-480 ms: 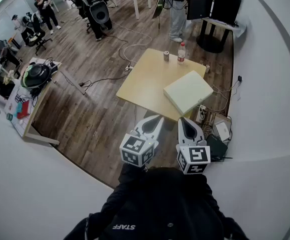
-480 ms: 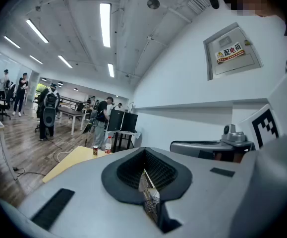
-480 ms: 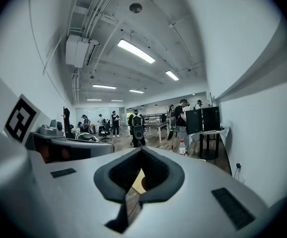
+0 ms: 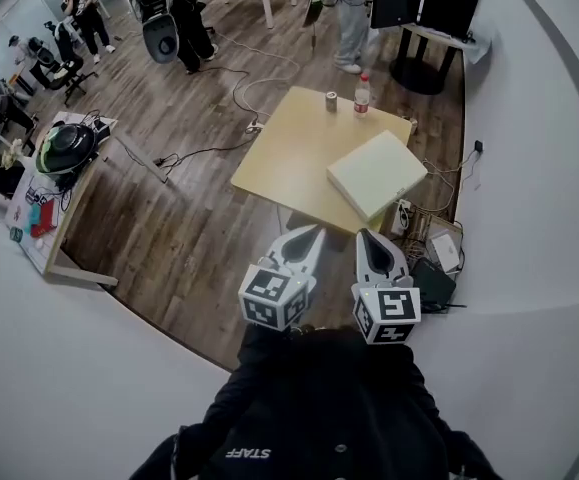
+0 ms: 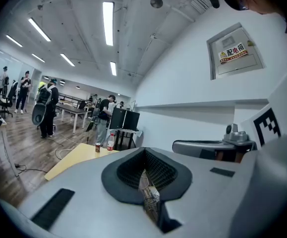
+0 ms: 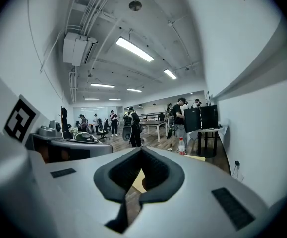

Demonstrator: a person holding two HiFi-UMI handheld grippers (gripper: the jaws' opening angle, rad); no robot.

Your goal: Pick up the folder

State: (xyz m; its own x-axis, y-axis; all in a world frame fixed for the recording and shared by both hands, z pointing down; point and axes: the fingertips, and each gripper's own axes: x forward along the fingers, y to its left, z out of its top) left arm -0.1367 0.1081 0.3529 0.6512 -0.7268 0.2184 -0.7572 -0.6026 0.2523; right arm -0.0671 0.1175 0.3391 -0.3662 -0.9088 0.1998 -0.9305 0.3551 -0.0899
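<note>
The folder (image 4: 376, 174) is a pale, flat, box-like file lying on the right part of a light wooden table (image 4: 284, 163) ahead of me. Both grippers hang well short of the table, over the wooden floor, close to my body. My left gripper (image 4: 314, 232) is shut with nothing in it, and its jaws (image 5: 144, 152) meet in a point. My right gripper (image 4: 366, 236) is shut and empty too, as the right gripper view (image 6: 141, 151) shows. The two point side by side toward the table. The folder does not show in either gripper view.
A can (image 4: 331, 101) and a plastic bottle (image 4: 361, 94) stand at the table's far edge. Cables and boxes (image 4: 439, 258) lie on the floor by the right wall. A side table with a helmet (image 4: 66, 148) stands at the left. Several people stand at the back.
The head view has shifted slightly, so the table sits a little higher in it. A person at the back has walked left. Both grippers keep their places and stay shut.
</note>
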